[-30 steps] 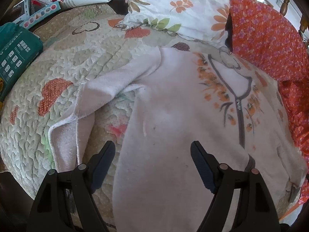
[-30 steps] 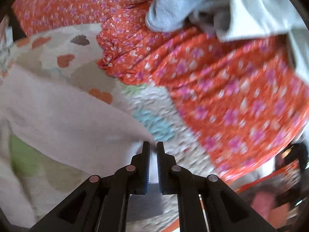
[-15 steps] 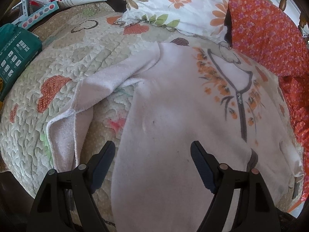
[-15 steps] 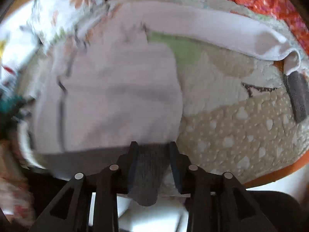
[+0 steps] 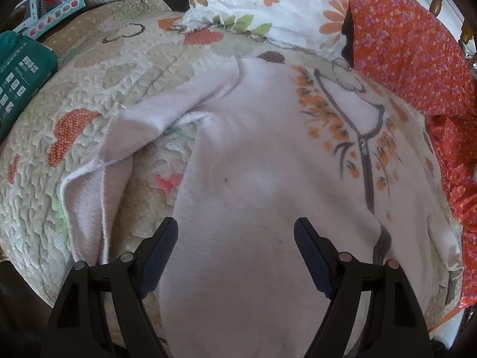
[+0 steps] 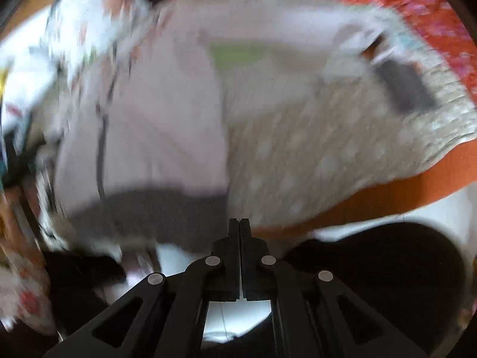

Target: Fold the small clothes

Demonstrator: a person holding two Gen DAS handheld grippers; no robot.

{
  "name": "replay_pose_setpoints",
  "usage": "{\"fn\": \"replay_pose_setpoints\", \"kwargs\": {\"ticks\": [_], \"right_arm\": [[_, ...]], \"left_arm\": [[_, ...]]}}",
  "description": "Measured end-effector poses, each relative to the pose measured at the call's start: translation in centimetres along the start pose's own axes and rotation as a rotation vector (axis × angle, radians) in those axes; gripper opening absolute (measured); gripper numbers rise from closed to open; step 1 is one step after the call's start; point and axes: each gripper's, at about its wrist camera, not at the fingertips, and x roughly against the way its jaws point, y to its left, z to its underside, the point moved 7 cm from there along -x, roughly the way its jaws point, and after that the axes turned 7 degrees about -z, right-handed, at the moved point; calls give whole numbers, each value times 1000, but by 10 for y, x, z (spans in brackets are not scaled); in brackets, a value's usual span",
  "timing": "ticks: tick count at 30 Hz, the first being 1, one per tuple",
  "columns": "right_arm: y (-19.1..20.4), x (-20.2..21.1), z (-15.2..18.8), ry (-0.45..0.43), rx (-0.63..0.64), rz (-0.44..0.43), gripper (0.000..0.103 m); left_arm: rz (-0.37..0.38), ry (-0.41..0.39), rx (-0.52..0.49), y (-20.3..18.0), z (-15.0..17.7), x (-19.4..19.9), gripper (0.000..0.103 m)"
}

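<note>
Item: pale pink fleece top [image 5: 253, 179], dark zip line and orange flower print at its chest, laid flat on a quilted bedspread [image 5: 89, 89]. Fills the centre and lower half of the left wrist view; one sleeve [image 5: 125, 137] bent toward the left edge.

Left gripper [image 5: 235, 238]: jaws wide apart, poised over the top's lower body, nothing between the pads.

Right gripper [image 6: 240, 223]: jaws pressed together, nothing visibly caught; tips at the lower centre of a motion-blurred view, by the top's grey hem band [image 6: 155, 208] and the bedspread's orange border [image 6: 387, 194].

Surroundings: floral pillow [image 5: 268, 3], upper centre; orange flowered cloth [image 5: 417, 59], right edge; green package [image 5: 21, 80], left edge.
</note>
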Motion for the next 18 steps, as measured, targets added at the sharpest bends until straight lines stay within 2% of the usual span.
{"fn": "replay_pose_setpoints", "kwargs": {"ticks": [1, 2, 3, 5, 10, 11, 15, 18], "right_arm": [[-9, 11, -13, -56, -30, -6, 4], [-19, 20, -27, -108, -63, -7, 14], [-28, 25, -35, -143, -88, -1, 28], [-56, 30, -59, -219, -177, 10, 38], [-120, 15, -105, -295, -469, -164, 43], [-125, 10, -112, -305, -504, -176, 43], [-148, 2, -137, -366, -574, -135, 43], [-161, 7, -149, -415, -595, -47, 43]], "left_arm": [[-1, 0, -5, -1, 0, 0, 79], [-4, -1, -10, -2, 1, -1, 79], [-5, -3, -12, -3, 1, 0, 79], [-8, -4, -12, -4, 1, -1, 79], [-19, 9, -3, 1, 3, -5, 79], [-18, 12, 0, 2, 2, -6, 79], [-9, 13, 3, 3, 1, -6, 79], [-4, 12, 3, 4, 1, -5, 79]]}}
